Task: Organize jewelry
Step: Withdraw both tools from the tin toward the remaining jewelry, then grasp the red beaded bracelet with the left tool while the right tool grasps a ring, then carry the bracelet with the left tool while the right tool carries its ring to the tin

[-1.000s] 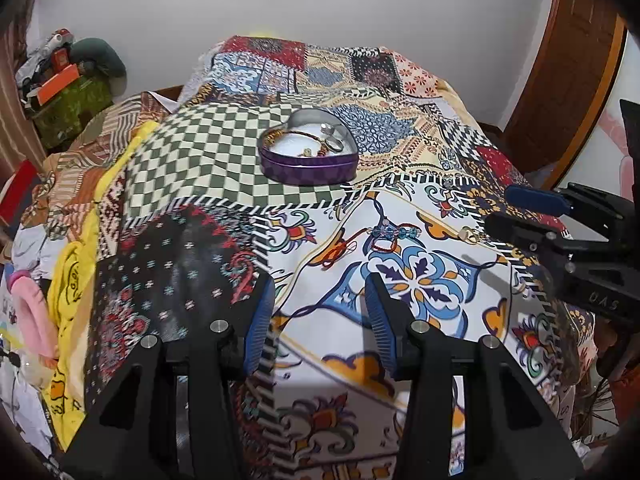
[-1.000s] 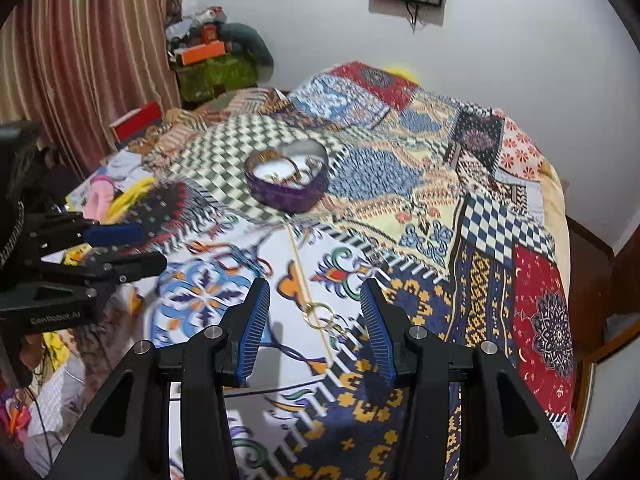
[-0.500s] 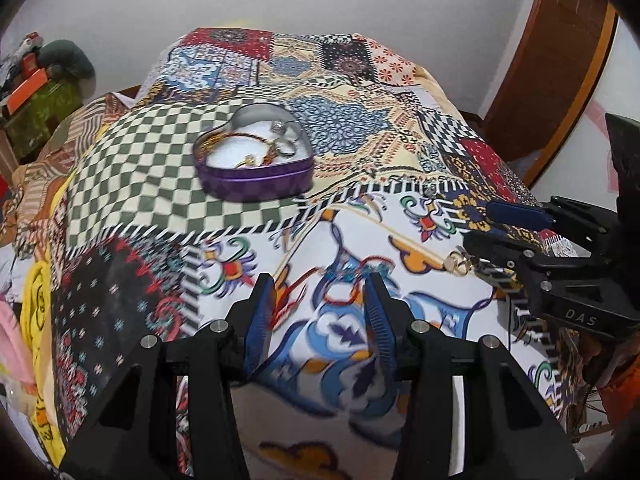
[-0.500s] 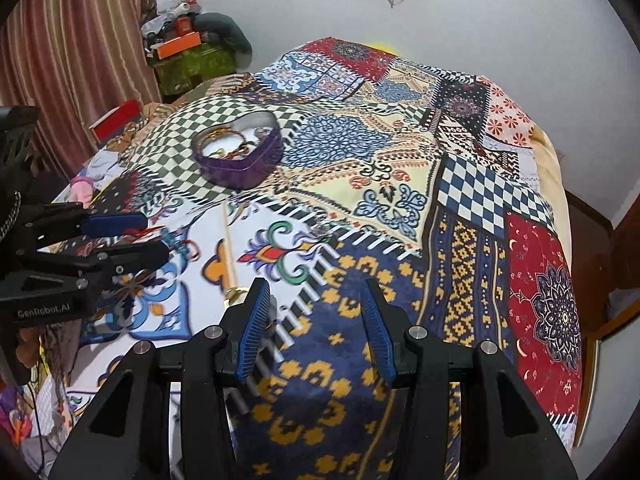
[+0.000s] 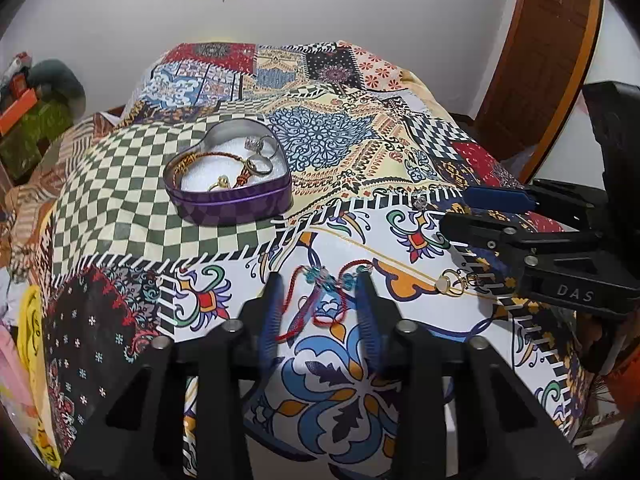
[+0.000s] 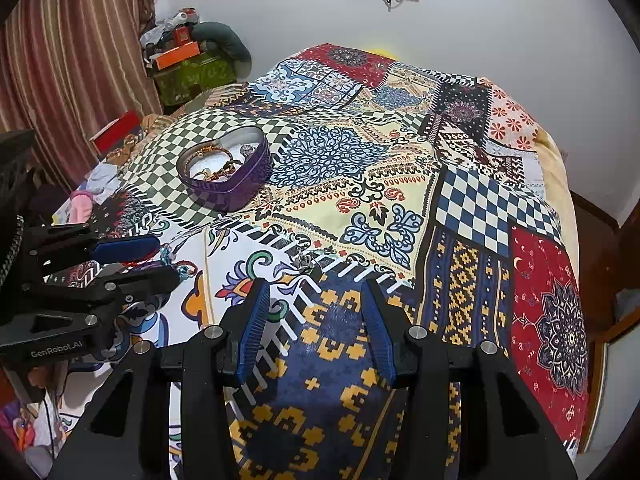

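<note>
Left claw (image 5: 320, 292) gapes wide around the red cord bracelet (image 5: 326, 300) on the bedspread (image 5: 320, 148); right claw (image 6: 314, 312) open, empty.

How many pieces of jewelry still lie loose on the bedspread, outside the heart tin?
3, possibly more hidden: a red cord bracelet between the left gripper fingers, a gold ring beside it, and a small silver piece ahead of the right gripper.

red cord bracelet (image 5: 320, 300): flat on bedspread | heart tin (image 5: 228, 184): open, jewelry inside
</note>
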The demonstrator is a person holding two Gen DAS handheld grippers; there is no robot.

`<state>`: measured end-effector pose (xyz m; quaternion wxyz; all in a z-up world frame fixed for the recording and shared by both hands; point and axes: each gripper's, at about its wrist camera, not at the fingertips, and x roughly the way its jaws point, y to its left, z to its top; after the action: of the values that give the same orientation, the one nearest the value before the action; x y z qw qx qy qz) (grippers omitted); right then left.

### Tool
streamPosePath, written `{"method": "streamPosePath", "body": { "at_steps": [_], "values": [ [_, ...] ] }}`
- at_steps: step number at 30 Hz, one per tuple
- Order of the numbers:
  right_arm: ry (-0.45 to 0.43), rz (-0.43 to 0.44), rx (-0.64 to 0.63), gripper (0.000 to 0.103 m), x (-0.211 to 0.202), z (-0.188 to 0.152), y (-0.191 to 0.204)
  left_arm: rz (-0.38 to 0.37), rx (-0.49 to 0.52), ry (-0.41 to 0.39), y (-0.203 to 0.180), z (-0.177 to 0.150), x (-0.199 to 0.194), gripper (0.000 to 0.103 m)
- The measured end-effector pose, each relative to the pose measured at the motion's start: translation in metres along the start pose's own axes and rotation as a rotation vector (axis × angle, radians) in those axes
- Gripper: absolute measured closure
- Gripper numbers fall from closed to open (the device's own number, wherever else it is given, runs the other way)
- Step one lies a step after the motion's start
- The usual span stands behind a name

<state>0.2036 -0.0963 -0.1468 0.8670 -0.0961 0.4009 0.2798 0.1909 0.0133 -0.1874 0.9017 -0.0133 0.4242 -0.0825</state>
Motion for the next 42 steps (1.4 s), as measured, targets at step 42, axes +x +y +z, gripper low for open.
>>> {"method": "streamPosePath", "body": {
  "at_steps": [42],
  "values": [
    [-0.11,-0.003,-0.038,0.094,-0.028,0.036,0.007,0.03,-0.058,-0.197,0.013,0.038,-0.068,0.102]
  ]
}}
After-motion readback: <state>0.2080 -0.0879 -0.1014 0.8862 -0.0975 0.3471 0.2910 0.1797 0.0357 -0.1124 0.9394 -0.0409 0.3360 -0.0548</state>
